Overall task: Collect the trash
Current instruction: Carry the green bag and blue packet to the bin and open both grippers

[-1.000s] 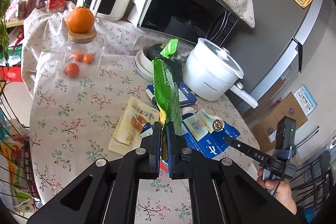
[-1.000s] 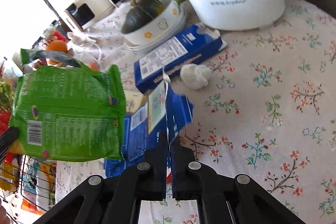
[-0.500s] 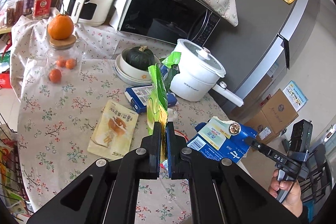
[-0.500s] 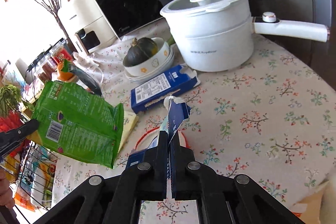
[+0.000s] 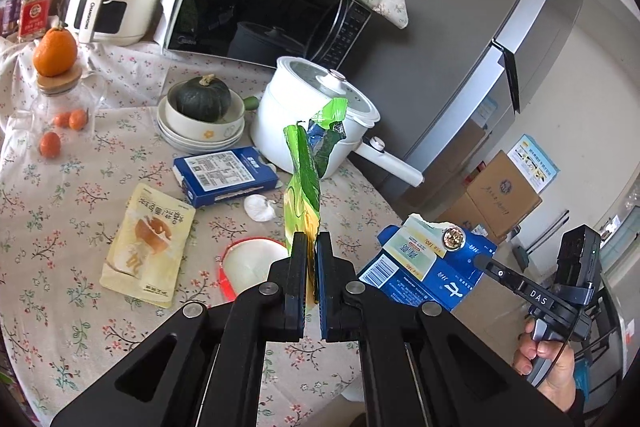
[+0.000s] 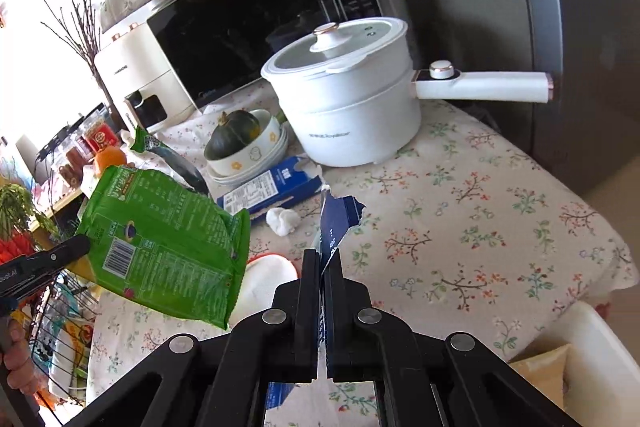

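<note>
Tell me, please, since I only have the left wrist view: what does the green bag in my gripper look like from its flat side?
Observer: The green bag shows a barcode and fine print, hanging off the table.
Operator: What is past the table edge, please?
Observer: A white bin rim at lower right.
Operator: And how does the right gripper hold the carton?
Observer: The right gripper pinches the torn blue carton edge-on.

Blue carton (image 6: 334,227) lower part hidden between right claw (image 6: 322,267) fingers.
</note>
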Demonstrator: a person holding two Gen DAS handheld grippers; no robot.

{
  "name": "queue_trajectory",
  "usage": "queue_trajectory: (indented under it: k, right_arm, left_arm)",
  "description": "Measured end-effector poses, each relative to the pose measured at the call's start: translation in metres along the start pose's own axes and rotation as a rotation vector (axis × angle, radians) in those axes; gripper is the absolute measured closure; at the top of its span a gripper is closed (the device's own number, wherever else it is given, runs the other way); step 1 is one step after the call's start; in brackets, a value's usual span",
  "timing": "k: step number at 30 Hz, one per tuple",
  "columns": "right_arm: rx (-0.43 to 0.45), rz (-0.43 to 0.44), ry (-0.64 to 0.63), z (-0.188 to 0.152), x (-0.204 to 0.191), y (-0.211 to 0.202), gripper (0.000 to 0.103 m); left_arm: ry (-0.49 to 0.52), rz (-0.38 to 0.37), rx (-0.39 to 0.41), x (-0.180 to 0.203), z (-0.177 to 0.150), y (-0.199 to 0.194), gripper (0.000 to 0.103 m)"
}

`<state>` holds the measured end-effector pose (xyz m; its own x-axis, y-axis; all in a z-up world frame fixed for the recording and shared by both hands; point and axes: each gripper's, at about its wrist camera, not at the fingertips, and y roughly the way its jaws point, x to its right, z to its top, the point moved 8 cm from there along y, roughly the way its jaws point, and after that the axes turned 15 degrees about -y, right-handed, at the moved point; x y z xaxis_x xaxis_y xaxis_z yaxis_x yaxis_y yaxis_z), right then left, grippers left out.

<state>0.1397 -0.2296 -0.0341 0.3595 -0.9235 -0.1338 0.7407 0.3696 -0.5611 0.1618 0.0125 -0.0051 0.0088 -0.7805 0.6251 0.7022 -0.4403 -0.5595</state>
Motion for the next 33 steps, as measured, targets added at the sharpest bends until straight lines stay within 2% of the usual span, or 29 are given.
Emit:
queue_trajectory:
  k: [7, 15, 24, 28, 33]
  right_arm:
    - [0.023, -0.064, 0.03, -0.014, 0.037, -0.042, 0.102]
    - [0.018, -0.186, 0.092, -0.045, 0.095, -0.095, 0.102]
    - [-0.045, -0.336, 0.168, -0.085, 0.146, -0.137, 0.102]
    - [-0.091, -0.382, 0.184, -0.1, 0.158, -0.143, 0.102]
    - [-0.132, -0.417, 0.202, -0.117, 0.171, -0.149, 0.102]
  left_arm:
    - [0.052, -0.049, -0.071, 0.04, -0.027, 0.026, 0.099]
    - [0.129, -0.116, -0.184, 0.09, -0.078, 0.062, 0.099]
    - [0.194, -0.194, -0.323, 0.144, -0.142, 0.099, 0.099]
    - [0.257, -0.189, -0.372, 0.16, -0.176, 0.118, 0.099]
    - [0.302, -0.152, -0.426, 0.16, -0.208, 0.147, 0.099]
